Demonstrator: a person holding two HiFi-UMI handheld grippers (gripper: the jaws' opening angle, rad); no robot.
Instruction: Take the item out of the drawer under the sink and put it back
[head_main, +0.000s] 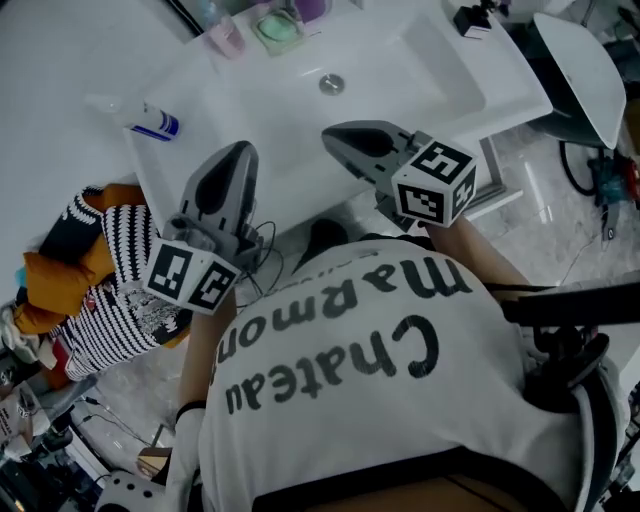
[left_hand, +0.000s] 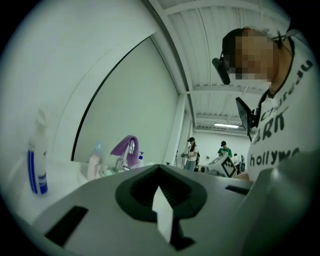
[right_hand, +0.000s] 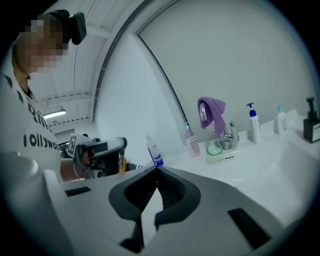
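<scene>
The drawer under the sink and its item show in no view; the counter and my own body hide that space. The white sink basin (head_main: 300, 90) with its drain (head_main: 331, 84) lies below me. My left gripper (head_main: 240, 152) hovers over the counter's front edge at the left, jaws shut with nothing between them (left_hand: 159, 169). My right gripper (head_main: 335, 140) hangs over the basin's front, jaws also shut and empty (right_hand: 157, 169). The two point roughly level, side by side, toward the wall.
A spray bottle with a blue label (head_main: 152, 120) lies on the counter's left end. By the faucet, draped with a purple cloth (right_hand: 212, 113), stand a pink bottle (head_main: 225, 38), a green soap dish (head_main: 277, 28), pump bottles. Striped clothes (head_main: 110, 290) are piled at the left.
</scene>
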